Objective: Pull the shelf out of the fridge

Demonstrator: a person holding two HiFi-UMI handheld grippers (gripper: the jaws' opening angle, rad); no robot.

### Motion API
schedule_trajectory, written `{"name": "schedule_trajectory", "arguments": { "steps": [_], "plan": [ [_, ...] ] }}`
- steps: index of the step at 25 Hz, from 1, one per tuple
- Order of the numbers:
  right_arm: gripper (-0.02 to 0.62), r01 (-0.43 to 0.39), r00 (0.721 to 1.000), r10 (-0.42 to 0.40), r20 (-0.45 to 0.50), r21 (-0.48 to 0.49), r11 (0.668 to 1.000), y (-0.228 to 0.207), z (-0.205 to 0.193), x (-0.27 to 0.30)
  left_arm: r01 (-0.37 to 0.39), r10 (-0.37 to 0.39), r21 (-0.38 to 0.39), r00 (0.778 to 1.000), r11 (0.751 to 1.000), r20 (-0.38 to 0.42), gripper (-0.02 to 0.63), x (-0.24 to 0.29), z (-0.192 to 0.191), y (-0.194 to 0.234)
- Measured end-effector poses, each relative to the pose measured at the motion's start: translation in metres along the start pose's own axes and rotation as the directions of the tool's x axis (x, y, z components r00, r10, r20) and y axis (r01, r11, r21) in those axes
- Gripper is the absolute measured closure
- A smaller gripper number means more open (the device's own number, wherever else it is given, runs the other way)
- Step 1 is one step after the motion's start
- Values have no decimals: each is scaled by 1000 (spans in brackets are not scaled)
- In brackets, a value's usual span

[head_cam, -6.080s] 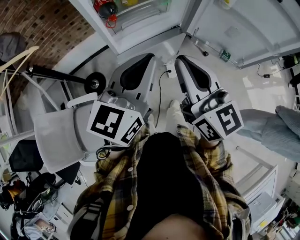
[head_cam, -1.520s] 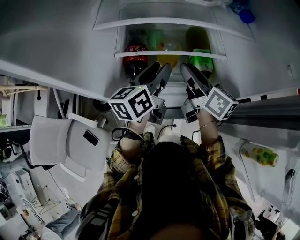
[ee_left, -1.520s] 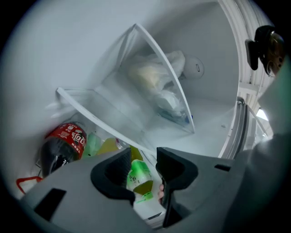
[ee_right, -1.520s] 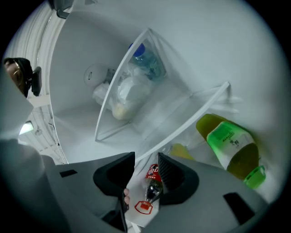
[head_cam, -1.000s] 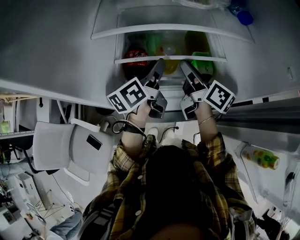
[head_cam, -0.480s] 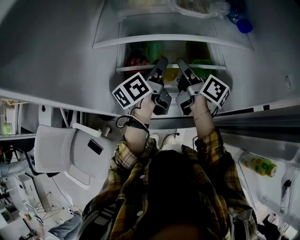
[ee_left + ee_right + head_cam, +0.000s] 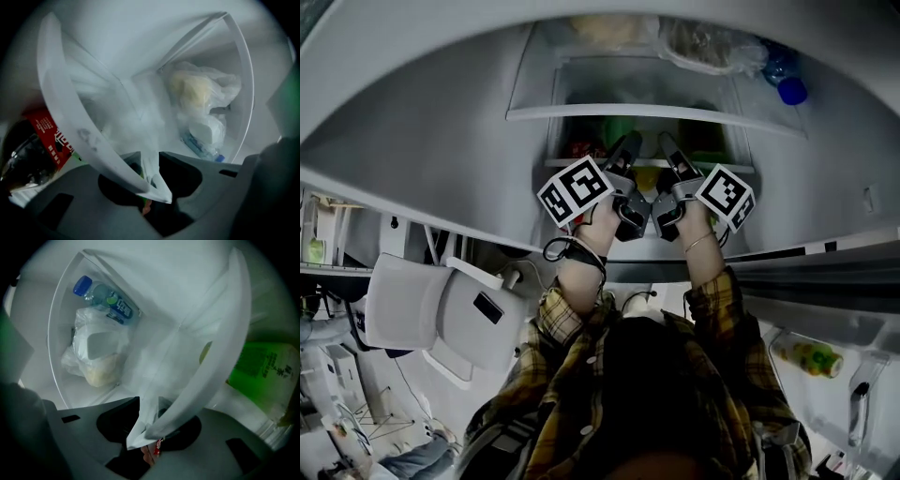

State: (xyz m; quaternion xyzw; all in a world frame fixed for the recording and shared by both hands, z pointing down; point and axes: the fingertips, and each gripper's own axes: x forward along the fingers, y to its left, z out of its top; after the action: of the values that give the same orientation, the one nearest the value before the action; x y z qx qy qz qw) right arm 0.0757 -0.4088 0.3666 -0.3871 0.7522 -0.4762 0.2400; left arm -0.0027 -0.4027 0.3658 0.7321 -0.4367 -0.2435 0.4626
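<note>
A clear fridge shelf with a white front trim runs slantwise into the left gripper view. Its front edge lies between the jaws of my left gripper, which are closing on it. The same trim crosses the right gripper view, and its edge sits between the jaws of my right gripper. In the head view the left gripper and the right gripper reach side by side into the open fridge. Their fingertips are partly hidden there.
A red-labelled cola bottle stands to one side of the trim and a green bottle to the other. A plastic bag of food and a blue-capped bottle lie deeper in. A white chair stands at the left.
Both grippers have moved deeper into the fridge and drawn closer together. The head view has tilted further up, showing more of the upper compartment.
</note>
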Motion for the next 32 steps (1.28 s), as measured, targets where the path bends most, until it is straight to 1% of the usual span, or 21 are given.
{"name": "schedule_trajectory", "arguments": {
  "steps": [2,3,4,5,8,14,23,32],
  "plan": [
    [456,15,1000,-15,8,5,1000,-3,4,-2,-21,21,-17,1000,1000,3,517,0,-1,5],
    [476,21,1000,-21,9,15,1000,-5,4,-3,-29,29,-21,1000,999,5,535,0,-2,7],
    [507,24,1000,-24,9,25,999,-8,3,-4,-33,33,-26,999,999,9,537,0,-3,8],
    [520,22,1000,-23,10,36,999,-9,3,-5,-34,35,-33,999,999,14,540,-1,-3,9],
    [531,9,1000,-10,17,67,998,-9,3,-2,-31,32,-51,999,998,22,543,1,0,9],
    [535,0,1000,-1,11,75,997,-7,3,-2,-28,31,-76,999,997,38,552,0,2,8],
    [543,-9,1000,8,8,114,993,-6,-1,-6,-25,29,-104,999,994,41,557,-6,-1,8],
    [541,-2,1000,1,3,99,995,0,-6,-17,-28,31,-97,999,995,30,557,-17,-7,3]
  ]
}}
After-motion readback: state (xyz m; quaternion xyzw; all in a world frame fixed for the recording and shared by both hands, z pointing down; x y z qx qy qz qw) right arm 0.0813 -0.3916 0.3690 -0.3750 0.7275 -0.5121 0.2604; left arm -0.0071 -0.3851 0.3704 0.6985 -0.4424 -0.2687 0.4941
